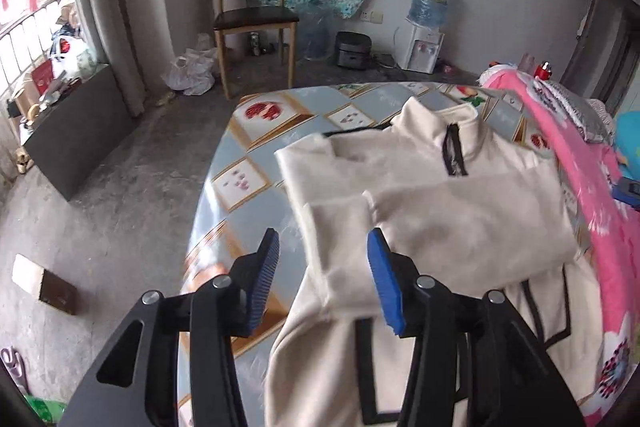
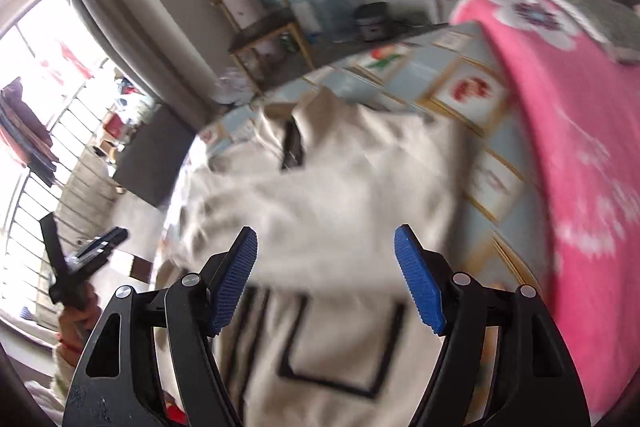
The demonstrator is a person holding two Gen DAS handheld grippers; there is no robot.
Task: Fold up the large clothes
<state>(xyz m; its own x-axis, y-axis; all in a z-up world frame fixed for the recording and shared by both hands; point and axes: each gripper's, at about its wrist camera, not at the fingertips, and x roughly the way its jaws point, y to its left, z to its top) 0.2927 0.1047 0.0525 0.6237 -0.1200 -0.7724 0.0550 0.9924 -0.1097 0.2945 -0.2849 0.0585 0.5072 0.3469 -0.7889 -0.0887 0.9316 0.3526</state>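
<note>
- The jacket (image 1: 460, 203) is being seen half-folded on the table (image 1: 256, 147), collar lying away from both grippers
- Left gripper (image 1: 324, 279) and right gripper (image 2: 326, 279) are being held apart, clamping nothing, above the near hem

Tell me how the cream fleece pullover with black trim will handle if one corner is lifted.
The cream fleece pullover is probably floppy: its folded layers sag over the table edge. Likely light. Its fuzzy surface should grip the ribbed blue pads rather than slip.
</note>
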